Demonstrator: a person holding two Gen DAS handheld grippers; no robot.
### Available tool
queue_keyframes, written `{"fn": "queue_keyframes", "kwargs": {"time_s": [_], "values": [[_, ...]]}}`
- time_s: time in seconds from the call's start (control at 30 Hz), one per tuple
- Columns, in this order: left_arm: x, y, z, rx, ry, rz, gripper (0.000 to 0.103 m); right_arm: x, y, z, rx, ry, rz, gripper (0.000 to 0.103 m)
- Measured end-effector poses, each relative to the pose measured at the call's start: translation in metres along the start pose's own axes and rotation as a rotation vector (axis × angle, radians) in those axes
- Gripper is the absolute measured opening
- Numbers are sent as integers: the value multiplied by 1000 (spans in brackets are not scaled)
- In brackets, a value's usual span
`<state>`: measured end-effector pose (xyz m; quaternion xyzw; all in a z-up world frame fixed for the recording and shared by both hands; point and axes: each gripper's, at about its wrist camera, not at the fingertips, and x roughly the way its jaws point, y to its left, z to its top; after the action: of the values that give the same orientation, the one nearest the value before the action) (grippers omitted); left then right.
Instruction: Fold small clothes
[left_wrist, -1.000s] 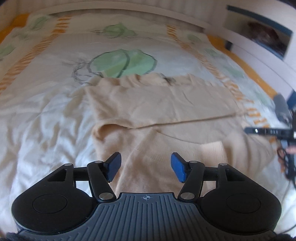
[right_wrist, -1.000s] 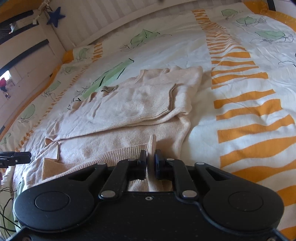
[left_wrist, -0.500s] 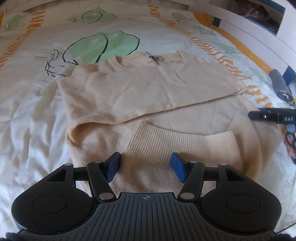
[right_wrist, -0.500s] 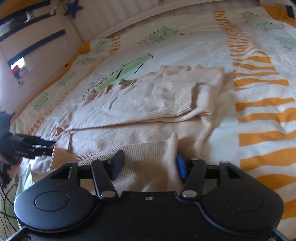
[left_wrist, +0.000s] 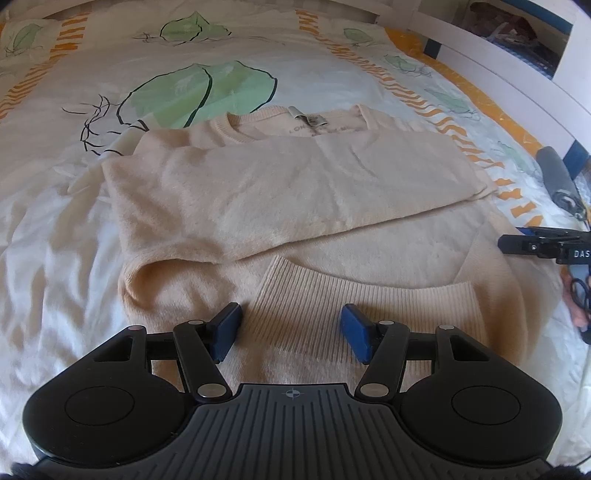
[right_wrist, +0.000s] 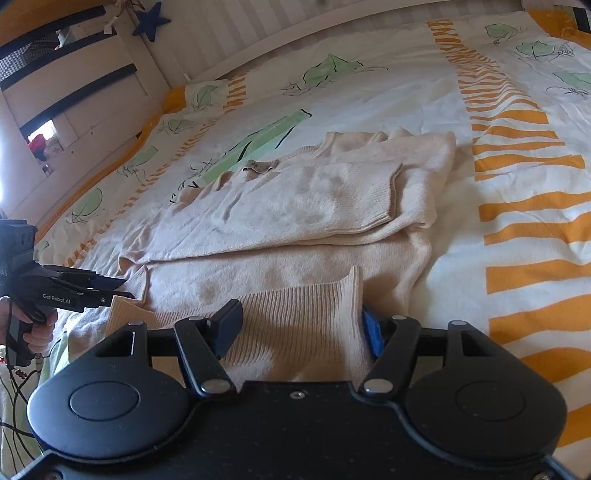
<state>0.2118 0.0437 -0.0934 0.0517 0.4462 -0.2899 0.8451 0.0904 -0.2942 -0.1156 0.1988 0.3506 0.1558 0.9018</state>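
Observation:
A beige knitted sweater (left_wrist: 295, 184) lies flat on the bed, neck label (left_wrist: 308, 120) at the far side, one sleeve folded across the chest. Its other sleeve ends in a ribbed cuff (left_wrist: 369, 295) lying on the near part. My left gripper (left_wrist: 291, 325) hovers open just over that cuff's left end, pads apart from the cloth. In the right wrist view the sweater (right_wrist: 295, 206) runs leftwards, and my right gripper (right_wrist: 301, 325) has its jaws opening, with the ribbed cuff (right_wrist: 295, 302) loose between them. The left gripper (right_wrist: 92, 288) shows at the sweater's far end.
A white duvet (right_wrist: 517, 229) with green leaves and orange stripes covers the bed. White bed rails and shelves (left_wrist: 498, 70) border it. A grey cylinder with cables (left_wrist: 554, 173) lies at the bed's right side. A hand (right_wrist: 37, 332) grips the left tool's handle.
The right jaws, shut on the cuff's upright edge a second ago, have spread and the cuff lies loose. The left gripper has come forward and lower over the sweater, still open.

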Motion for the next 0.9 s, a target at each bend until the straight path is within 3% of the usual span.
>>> {"fn": "queue_keyframes", "kwargs": {"time_s": [0.1, 0.17, 0.2, 0.23, 0.3, 0.47, 0.63, 0.8, 0.9], "values": [[0, 0, 0, -1, -6, 2, 49, -1, -1, 0, 7, -5, 3, 68], [-2, 1, 0, -14, -13, 3, 27, -2, -2, 0, 19, -2, 3, 64], [-3, 2, 0, -21, -16, 0, 21, -3, -2, 1, 26, -1, -11, 56], [-5, 2, 0, -30, -19, -3, 13, -4, -3, 1, 30, -1, -22, 41], [-9, 1, -2, -42, -32, 9, 7, -6, -8, 1, 58, 9, -25, 15], [-29, -7, -13, -60, -129, 39, 7, -17, 4, 2, 16, 1, -42, 12], [-58, -13, -17, -74, -255, 95, 7, -37, 23, 12, -24, -80, -54, 11], [-88, -1, 0, -126, -393, 147, 7, -56, 34, 47, -76, -194, -74, 10], [-96, 14, 27, -146, -463, 172, 7, -48, 35, 82, -114, -234, -98, 10]]}}
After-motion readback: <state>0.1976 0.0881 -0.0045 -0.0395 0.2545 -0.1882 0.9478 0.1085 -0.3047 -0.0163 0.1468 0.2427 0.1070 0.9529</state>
